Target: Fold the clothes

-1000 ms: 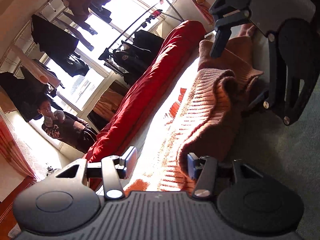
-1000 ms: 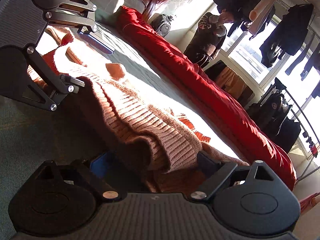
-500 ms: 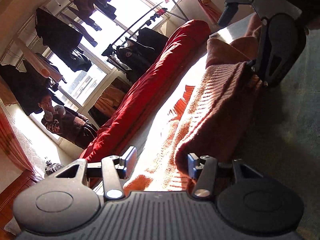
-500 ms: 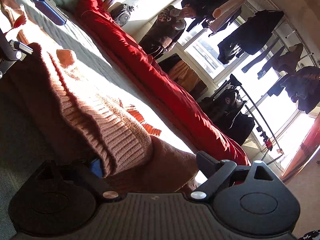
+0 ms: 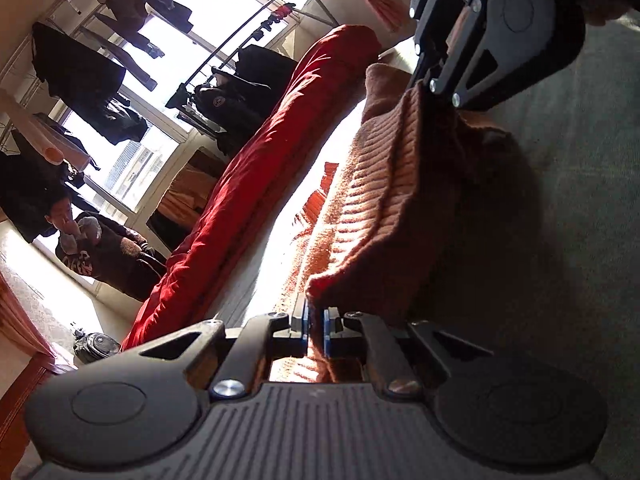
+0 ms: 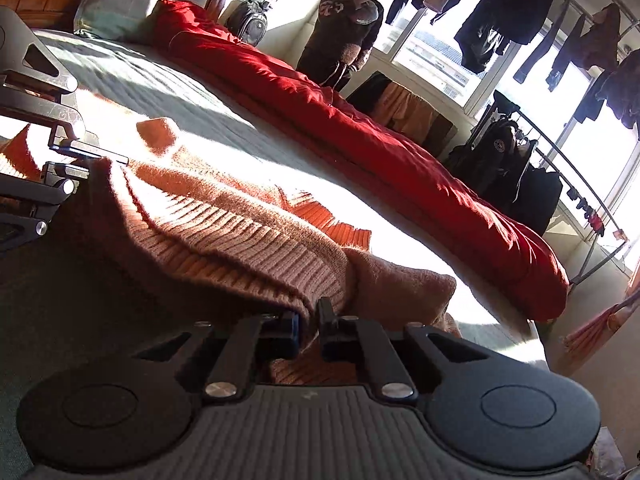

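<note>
A pinkish-orange ribbed knit sweater (image 5: 380,184) lies bunched on the grey-green bed sheet (image 5: 580,220). My left gripper (image 5: 316,328) has its jaws closing on one end of the sweater's folded edge, blue pads pressing the knit. In the right wrist view my right gripper (image 6: 308,320) has its jaws closing on the other end of the sweater (image 6: 240,224), cloth pinched between the pads. Each view shows the other tool too: the right gripper (image 5: 424,84) at the sweater's far corner, the left gripper (image 6: 108,156) at the left edge.
A rolled red duvet (image 6: 380,140) runs along the far side of the bed. A pillow (image 6: 132,0) lies at the head. A person (image 6: 344,28) stands by the bright window, near a backpack (image 6: 248,20) and a clothes rack (image 6: 560,152) with dark garments.
Both grippers went from open around the sweater's edge to shut on it. In the left wrist view the right gripper has shifted toward the top right corner.
</note>
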`<state>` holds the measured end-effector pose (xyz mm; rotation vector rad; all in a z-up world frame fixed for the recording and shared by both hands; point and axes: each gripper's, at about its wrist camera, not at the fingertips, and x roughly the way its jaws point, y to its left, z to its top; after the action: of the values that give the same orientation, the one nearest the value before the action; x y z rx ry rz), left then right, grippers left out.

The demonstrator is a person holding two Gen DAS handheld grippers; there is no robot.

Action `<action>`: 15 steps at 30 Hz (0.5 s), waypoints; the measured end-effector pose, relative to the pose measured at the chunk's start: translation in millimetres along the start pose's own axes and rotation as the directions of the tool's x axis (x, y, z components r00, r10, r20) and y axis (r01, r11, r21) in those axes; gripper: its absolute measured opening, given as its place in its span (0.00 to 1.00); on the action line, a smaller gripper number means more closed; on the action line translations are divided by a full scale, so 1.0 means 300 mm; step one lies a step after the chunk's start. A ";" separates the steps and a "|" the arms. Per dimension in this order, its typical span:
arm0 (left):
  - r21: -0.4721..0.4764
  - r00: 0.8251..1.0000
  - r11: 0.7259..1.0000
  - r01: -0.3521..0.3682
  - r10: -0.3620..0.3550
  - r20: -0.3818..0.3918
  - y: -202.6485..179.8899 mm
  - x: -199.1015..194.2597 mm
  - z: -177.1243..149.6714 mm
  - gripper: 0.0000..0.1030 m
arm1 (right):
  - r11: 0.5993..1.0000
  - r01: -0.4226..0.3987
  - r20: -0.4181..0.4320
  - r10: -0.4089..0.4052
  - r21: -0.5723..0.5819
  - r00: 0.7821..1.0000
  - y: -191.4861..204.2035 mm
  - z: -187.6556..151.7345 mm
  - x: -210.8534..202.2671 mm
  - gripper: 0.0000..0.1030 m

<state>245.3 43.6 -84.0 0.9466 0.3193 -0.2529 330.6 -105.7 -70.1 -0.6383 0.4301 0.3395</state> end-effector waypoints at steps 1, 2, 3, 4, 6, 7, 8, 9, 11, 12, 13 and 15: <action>0.007 1.000 1.000 0.003 -0.003 0.007 0.006 -0.022 0.004 0.04 | 1.000 -0.012 -0.002 0.012 -0.011 1.000 -0.011 0.003 -0.023 0.08; 0.010 1.000 1.000 0.005 -0.005 0.013 0.010 -0.043 0.008 0.04 | 0.999 -0.027 -0.005 0.027 -0.022 1.000 -0.022 0.007 -0.046 0.08; 0.006 1.000 1.000 0.015 -0.015 0.016 0.017 -0.064 0.011 0.04 | 0.998 -0.045 -0.009 0.044 -0.035 0.999 -0.032 0.012 -0.071 0.08; 0.002 0.999 1.000 0.026 -0.026 0.019 0.024 -0.084 0.015 0.04 | 0.997 -0.063 -0.014 0.062 -0.048 0.998 -0.042 0.016 -0.095 0.08; -0.007 0.999 0.999 0.047 -0.047 0.025 0.039 -0.125 0.021 0.04 | 0.991 -0.108 -0.026 0.107 -0.073 0.994 -0.060 0.025 -0.146 0.07; -0.018 0.998 0.998 0.058 -0.058 0.027 0.049 -0.144 0.023 0.04 | 0.989 -0.127 -0.032 0.124 -0.080 0.992 -0.068 0.028 -0.168 0.07; -0.026 0.997 0.997 0.068 -0.067 0.029 0.057 -0.163 0.025 0.04 | 0.985 -0.151 -0.042 0.148 -0.084 0.988 -0.076 0.032 -0.194 0.07; -0.025 0.997 0.997 0.071 -0.070 0.033 0.062 -0.183 0.025 0.04 | 0.981 -0.175 -0.054 0.171 -0.085 0.984 -0.083 0.036 -0.220 0.07; -0.026 0.996 0.996 0.083 -0.082 0.044 0.072 -0.227 0.029 0.04 | 0.974 -0.209 -0.065 0.204 -0.088 0.977 -0.093 0.042 -0.265 0.07; -0.029 0.995 0.995 0.090 -0.089 0.049 0.077 -0.248 0.031 0.04 | 0.970 -0.226 -0.069 0.220 -0.091 0.973 -0.097 0.045 -0.293 0.07; -0.032 0.994 0.995 0.098 -0.096 0.054 0.082 -0.270 0.033 0.04 | 0.967 -0.238 -0.072 0.231 -0.096 0.970 -0.099 0.048 -0.318 0.07; -0.033 0.992 0.993 0.112 -0.110 0.066 0.093 -0.316 0.037 0.04 | 0.958 -0.267 -0.081 0.259 -0.103 0.962 -0.102 0.055 -0.369 0.07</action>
<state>169.0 56.8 -21.5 0.8843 0.3173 -0.3771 253.2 -137.5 10.5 -0.7059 0.5651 0.6008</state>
